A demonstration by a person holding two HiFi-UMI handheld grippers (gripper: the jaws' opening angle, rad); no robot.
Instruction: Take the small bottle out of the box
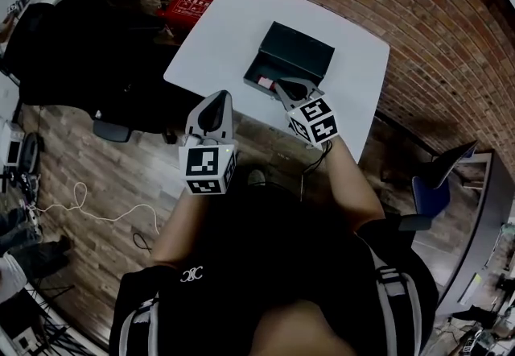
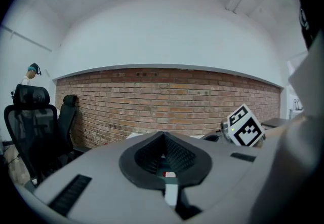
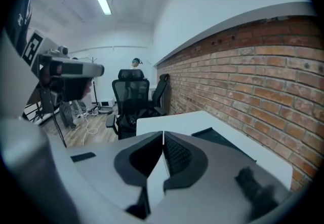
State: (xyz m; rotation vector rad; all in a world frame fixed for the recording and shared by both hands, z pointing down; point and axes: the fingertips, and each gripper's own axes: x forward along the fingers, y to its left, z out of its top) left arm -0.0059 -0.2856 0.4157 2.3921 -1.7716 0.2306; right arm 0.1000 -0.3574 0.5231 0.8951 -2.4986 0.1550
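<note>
A black open box (image 1: 291,63) lies on the white table (image 1: 241,24). The small bottle (image 1: 265,83), red and white, lies inside it at the front left corner. My right gripper (image 1: 279,89) is shut and empty, its tips at the box's front edge just right of the bottle. The right gripper view shows those shut tips (image 3: 163,135) over the table (image 3: 192,119), with the box (image 3: 223,139) to their right. My left gripper (image 1: 214,105) hangs at the table's front left edge, shut and empty. Its closed tips (image 2: 163,135) face the brick wall.
Brick wall (image 1: 418,16) borders the table at the back and right. Black office chairs (image 1: 88,48) stand to the left, a red box (image 1: 187,5) lies on the floor behind them, and a blue chair (image 1: 434,185) is at the right. Cables (image 1: 80,201) trail across the wooden floor.
</note>
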